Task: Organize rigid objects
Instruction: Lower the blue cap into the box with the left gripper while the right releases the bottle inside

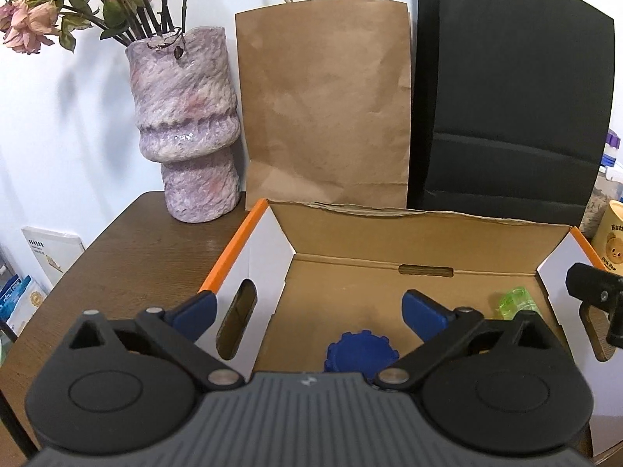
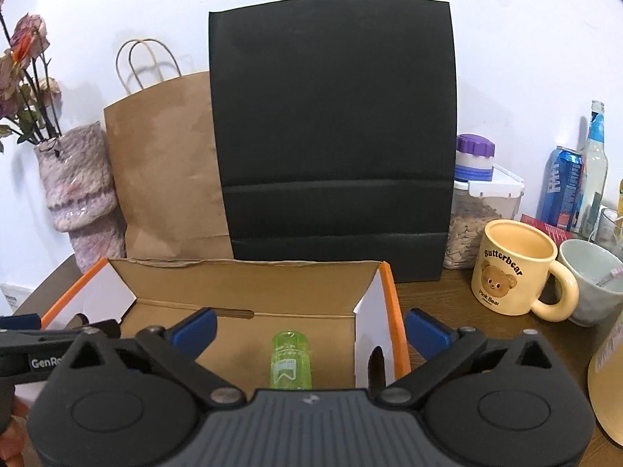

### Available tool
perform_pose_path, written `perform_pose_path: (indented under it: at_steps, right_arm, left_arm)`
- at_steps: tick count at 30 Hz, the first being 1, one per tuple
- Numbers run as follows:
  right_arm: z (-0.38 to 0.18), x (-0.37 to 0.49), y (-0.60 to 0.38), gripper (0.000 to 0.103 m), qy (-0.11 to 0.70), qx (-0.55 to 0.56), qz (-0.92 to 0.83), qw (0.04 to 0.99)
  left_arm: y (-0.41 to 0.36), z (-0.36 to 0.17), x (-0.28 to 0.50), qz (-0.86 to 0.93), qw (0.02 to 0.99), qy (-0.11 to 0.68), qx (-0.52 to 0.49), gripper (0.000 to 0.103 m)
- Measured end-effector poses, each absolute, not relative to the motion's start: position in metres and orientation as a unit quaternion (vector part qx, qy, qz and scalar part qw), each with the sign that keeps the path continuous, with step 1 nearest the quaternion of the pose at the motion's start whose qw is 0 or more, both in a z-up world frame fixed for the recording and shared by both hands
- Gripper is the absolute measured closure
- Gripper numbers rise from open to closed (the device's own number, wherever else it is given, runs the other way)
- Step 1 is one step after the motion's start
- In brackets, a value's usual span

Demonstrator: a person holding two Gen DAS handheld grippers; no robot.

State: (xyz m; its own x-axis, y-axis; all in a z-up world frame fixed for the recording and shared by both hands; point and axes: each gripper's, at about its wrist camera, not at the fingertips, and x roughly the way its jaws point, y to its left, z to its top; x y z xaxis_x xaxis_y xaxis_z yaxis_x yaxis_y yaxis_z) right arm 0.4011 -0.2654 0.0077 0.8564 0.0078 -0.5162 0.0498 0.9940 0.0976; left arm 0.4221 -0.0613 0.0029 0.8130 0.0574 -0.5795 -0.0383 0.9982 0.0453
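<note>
An open cardboard box (image 1: 350, 229) with orange edges and white side flaps stands on the dark wooden table. On its floor lies a round blue ridged lid (image 1: 360, 354), just below my left gripper (image 1: 311, 309), whose blue pads are spread wide and hold nothing. A clear green bottle (image 2: 290, 362) lies on its side at the box's right end, also visible in the left wrist view as the green bottle (image 1: 516, 303). My right gripper (image 2: 311, 330) hovers over it, open wide and empty. The same box (image 2: 241, 268) shows in the right wrist view.
Behind the box stand a brown paper bag (image 1: 325, 105), a black paper bag (image 2: 335, 136) and a mottled purple vase (image 1: 187, 124) with dried roses. Right of the box are a yellow bear mug (image 2: 514, 268), a pale cup (image 2: 595, 280), a seed jar (image 2: 475, 225), a can and a bottle.
</note>
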Motion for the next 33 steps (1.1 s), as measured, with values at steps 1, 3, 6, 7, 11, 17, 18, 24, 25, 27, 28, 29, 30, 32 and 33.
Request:
perform_pose_path:
  at_steps: [1, 3, 6, 7, 11, 17, 18, 24, 25, 27, 28, 29, 30, 32, 33]
  right_arm:
    - [0.008, 0.401, -0.265, 0.0, 0.268, 0.053, -0.011, 0.962]
    - [0.008, 0.401, -0.264, 0.0, 0.268, 0.052, -0.01, 0.962]
    - [0.009, 0.4, -0.263, 0.0, 0.268, 0.051, -0.009, 0.962]
    - [0.009, 0.4, -0.263, 0.0, 0.268, 0.05, -0.009, 0.962]
    - [0.011, 0.397, -0.262, 0.0, 0.267, 0.047, -0.006, 0.962]
    - [0.019, 0.387, -0.26, 0.0, 0.255, 0.046, -0.001, 0.966]
    - [0.02, 0.385, -0.26, 0.0, 0.252, 0.046, 0.0, 0.967]
    - [0.031, 0.371, -0.258, 0.0, 0.233, 0.047, 0.008, 0.971]
    - [0.033, 0.367, -0.257, 0.0, 0.23, 0.046, 0.009, 0.972]
    - [0.036, 0.36, -0.256, 0.0, 0.225, 0.043, 0.012, 0.973]
    - [0.038, 0.357, -0.255, 0.0, 0.221, 0.042, 0.013, 0.974]
    - [0.039, 0.353, -0.254, 0.0, 0.218, 0.04, 0.014, 0.975]
    - [0.041, 0.35, -0.254, 0.0, 0.215, 0.039, 0.015, 0.976]
    - [0.044, 0.343, -0.254, 0.0, 0.208, 0.037, 0.018, 0.977]
    - [0.046, 0.339, -0.254, 0.0, 0.206, 0.037, 0.019, 0.978]
  left_arm:
    - [-0.062, 0.003, 0.422, 0.025, 0.952, 0.304, 0.016, 0.0]
    - [-0.062, 0.003, 0.421, 0.025, 0.952, 0.304, 0.017, 0.0]
    - [-0.062, 0.003, 0.421, 0.025, 0.952, 0.304, 0.018, 0.0]
    - [-0.062, 0.003, 0.421, 0.025, 0.952, 0.303, 0.017, 0.0]
    - [-0.062, 0.004, 0.419, 0.027, 0.953, 0.301, 0.017, 0.0]
    - [-0.06, 0.009, 0.414, 0.028, 0.955, 0.295, 0.016, 0.0]
    - [-0.059, 0.01, 0.412, 0.028, 0.955, 0.293, 0.015, 0.0]
    - [-0.052, 0.019, 0.401, 0.027, 0.959, 0.281, 0.006, 0.0]
    - [-0.052, 0.02, 0.399, 0.029, 0.96, 0.279, 0.007, 0.0]
    - [-0.051, 0.022, 0.395, 0.03, 0.961, 0.273, 0.008, 0.0]
    - [-0.051, 0.023, 0.392, 0.03, 0.962, 0.272, 0.008, 0.0]
    - [-0.051, 0.025, 0.39, 0.031, 0.962, 0.27, 0.008, 0.0]
    - [-0.05, 0.026, 0.387, 0.03, 0.963, 0.268, 0.007, 0.0]
    - [-0.047, 0.029, 0.381, 0.028, 0.964, 0.265, 0.006, 0.0]
    - [-0.046, 0.03, 0.377, 0.028, 0.964, 0.263, 0.006, 0.0]
